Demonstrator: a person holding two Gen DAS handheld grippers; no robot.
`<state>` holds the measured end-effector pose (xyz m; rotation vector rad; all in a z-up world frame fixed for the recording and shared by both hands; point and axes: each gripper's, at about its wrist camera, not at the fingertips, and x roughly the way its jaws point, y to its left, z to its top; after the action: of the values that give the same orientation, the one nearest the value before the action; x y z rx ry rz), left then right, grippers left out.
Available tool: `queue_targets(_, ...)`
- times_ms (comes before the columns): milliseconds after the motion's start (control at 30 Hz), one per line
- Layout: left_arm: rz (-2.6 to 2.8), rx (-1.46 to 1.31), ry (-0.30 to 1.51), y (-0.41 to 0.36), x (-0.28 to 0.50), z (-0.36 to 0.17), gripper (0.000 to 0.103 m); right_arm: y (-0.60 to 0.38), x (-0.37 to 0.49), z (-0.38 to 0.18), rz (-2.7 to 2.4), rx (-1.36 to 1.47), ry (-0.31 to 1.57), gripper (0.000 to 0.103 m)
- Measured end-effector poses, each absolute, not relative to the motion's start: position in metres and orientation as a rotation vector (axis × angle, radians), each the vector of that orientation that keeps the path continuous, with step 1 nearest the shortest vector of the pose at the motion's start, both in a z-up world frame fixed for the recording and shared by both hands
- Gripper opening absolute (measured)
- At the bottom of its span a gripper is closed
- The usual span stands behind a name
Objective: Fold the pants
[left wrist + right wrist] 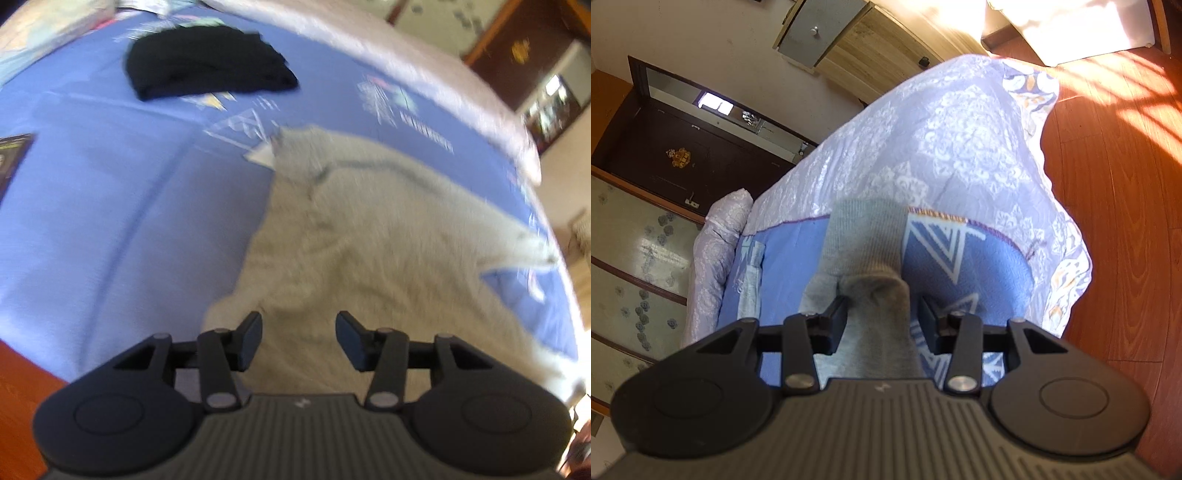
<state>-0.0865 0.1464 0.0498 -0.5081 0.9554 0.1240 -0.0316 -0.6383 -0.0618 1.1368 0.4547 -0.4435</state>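
Grey knit pants [369, 236] lie rumpled across a blue patterned bedsheet [110, 206], their soft ribbed fabric smeared by motion blur in the left wrist view. The left gripper [299, 339] hovers over the cloth with its jaws spread wide, gripping nothing. The right gripper [882, 321] has its jaws parted on either side of a bunched, ribbed leg end [871, 258] (contact is hard to judge). A folded black garment [207, 62] sits well apart on the bed, beyond the pants.
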Motion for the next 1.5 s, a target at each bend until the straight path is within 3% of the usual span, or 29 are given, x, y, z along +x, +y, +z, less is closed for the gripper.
queue_targets(33, 0.164, -0.507, 0.941, 0.152, -0.086, 0.054, 0.057, -0.636, -0.033, -0.06, -0.456, 1.128, 0.452, 0.046)
queue_targets(233, 0.223, -0.531, 0.909, 0.178, -0.075, 0.063, 0.057, -0.622, -0.052, -0.017, -0.72, 0.914, 0.335, 0.046)
queue_targets(433, 0.225, -0.397, 0.876, 0.176, -0.027, 0.078, 0.057, -0.597, -0.005, 0.041, -0.501, 0.773, 0.365, 0.046)
queue_targets(667, 0.186, -0.039, 0.838, 0.147, 0.074, 0.084, 0.059, -0.557, 0.121, 0.08, -0.279, 0.765, 0.508, 0.046)
queue_targets(900, 0.074, 0.122, 0.864, 0.125, 0.174, 0.041, 0.065, -0.514, 0.295, 0.061, -0.28, 0.686, 0.692, 0.048)
queue_targets(1000, 0.02, 0.156, 0.888, 0.122, 0.195, 0.018, 0.083, -0.504, 0.353, 0.043, -0.337, 0.597, 0.742, 0.049)
queue_targets(1067, -0.026, 0.201, 0.913, 0.119, 0.201, 0.003, 0.078, -0.503, 0.384, 0.03, -0.371, 0.577, 0.765, 0.052)
queue_targets(1167, -0.094, 0.208, 0.957, 0.118, 0.203, -0.015, 0.057, -0.504, 0.419, 0.008, -0.414, 0.553, 0.81, 0.054)
queue_targets(1233, -0.167, 0.161, 0.957, 0.117, 0.197, -0.013, 0.009, -0.503, 0.436, -0.008, -0.452, 0.526, 0.869, 0.054)
queue_targets(1300, -0.156, 0.188, 0.944, 0.108, 0.189, -0.009, 0.005, -0.499, 0.444, -0.023, -0.441, 0.502, 0.93, 0.012)
queue_targets(1333, -0.159, 0.213, 0.927, 0.103, 0.183, -0.006, 0.005, -0.499, 0.443, -0.027, -0.438, 0.481, 0.938, 0.003)
queue_targets(1500, -0.145, 0.177, 0.848, 0.102, 0.156, 0.033, 0.004, -0.506, 0.4, 0.008, -0.4, 0.528, 0.786, 0.003)
